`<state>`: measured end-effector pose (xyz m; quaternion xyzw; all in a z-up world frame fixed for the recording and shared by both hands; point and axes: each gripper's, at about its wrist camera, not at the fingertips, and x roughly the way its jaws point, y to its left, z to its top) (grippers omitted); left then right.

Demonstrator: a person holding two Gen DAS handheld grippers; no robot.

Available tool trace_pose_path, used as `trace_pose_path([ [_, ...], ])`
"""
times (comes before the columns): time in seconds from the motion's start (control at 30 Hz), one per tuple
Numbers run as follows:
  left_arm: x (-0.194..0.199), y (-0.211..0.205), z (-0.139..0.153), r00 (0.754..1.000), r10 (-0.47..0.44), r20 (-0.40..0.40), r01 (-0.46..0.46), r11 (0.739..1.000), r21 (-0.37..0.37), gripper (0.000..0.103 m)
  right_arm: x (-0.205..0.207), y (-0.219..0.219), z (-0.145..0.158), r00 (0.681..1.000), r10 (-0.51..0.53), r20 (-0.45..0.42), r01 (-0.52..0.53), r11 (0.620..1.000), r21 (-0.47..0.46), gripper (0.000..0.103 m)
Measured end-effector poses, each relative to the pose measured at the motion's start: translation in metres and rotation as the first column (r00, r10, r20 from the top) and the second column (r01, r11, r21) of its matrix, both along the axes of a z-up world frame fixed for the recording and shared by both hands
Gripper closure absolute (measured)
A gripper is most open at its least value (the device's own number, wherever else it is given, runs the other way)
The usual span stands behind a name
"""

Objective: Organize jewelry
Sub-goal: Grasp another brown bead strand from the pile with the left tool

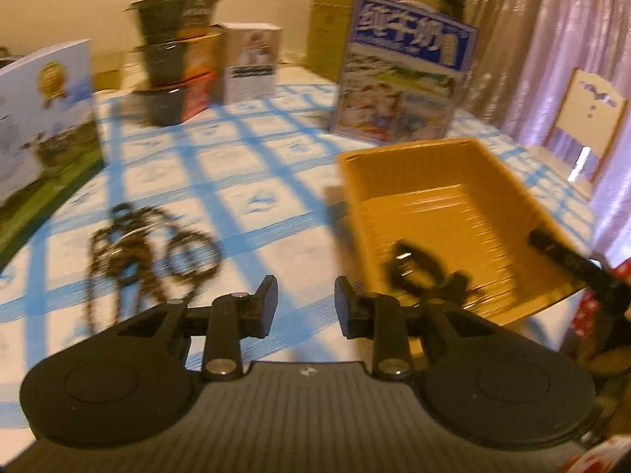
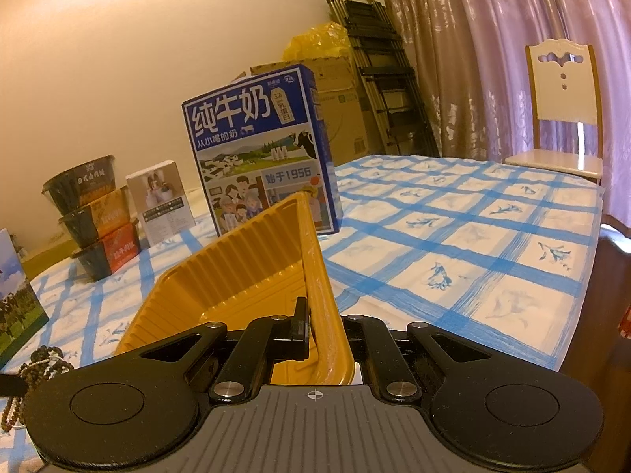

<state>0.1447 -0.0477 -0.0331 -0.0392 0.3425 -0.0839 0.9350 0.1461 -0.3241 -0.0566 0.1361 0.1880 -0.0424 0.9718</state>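
Right wrist view is showing the right gripper (image 2: 323, 327) pinching the near wall of the yellow tray (image 2: 244, 260): one finger is sitting inside the wall, the other outside, with the plastic between them. The tray is tilting, its far corner rising toward the blue milk carton (image 2: 260, 149).

The left gripper (image 1: 305, 303) is hovering with its fingers parted and nothing between them, above the checked tablecloth (image 1: 244, 181) near the table's front edge. The beaded necklaces (image 1: 150, 244) are lying in a tangled heap just to its left on the cloth, outside the tray. One dark piece (image 1: 418, 272) is already resting inside the tray; blur is hiding what it is.

Judging from this, the step is collecting the heap while the tray is being steadied. Doing it well is probably meaning: keeping the tray level so the dark piece is not sliding out, closing on a thick bunch of strands, and lifting slowly, since loops are likely trailing and snagging on the tray's rim.
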Motion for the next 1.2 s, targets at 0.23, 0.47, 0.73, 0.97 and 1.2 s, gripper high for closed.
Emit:
trace_pose_path([
  [0.23, -0.005, 0.025, -0.020, 0.998, 0.061, -0.018, -0.059, 0.997, 0.058, 0.076, -0.001, -0.003, -0.001, 1.000, -0.007, 0.003, 0.007, 1.000, -0.025, 0.096],
  [0.47, 0.004, 0.031, -0.035, 0.999, 0.044, 0.021, -0.046, 0.990, 0.133, 0.076, 0.000, -0.002, 0.000, 1.000, -0.008, 0.006, 0.008, 0.999, -0.038, 0.096],
  [0.73, 0.038, 0.022, -0.048, 0.995, -0.070, 0.068, 0.049, 0.963, 0.265, 0.076, 0.001, -0.001, -0.001, 1.000, -0.009, 0.004, 0.009, 0.998, -0.055, 0.096],
  [0.97, 0.074, 0.012, -0.066, 0.989, -0.145, 0.038, 0.124, 0.931, 0.344, 0.085, 0.002, -0.001, -0.002, 1.000, -0.009, 0.001, 0.009, 0.998, -0.058, 0.096],
  [1.2, 0.091, 0.012, -0.076, 0.991, -0.137, 0.001, 0.127, 0.926, 0.354, 0.096, 0.002, -0.003, -0.004, 1.000, -0.008, -0.003, 0.008, 0.998, -0.058, 0.096],
])
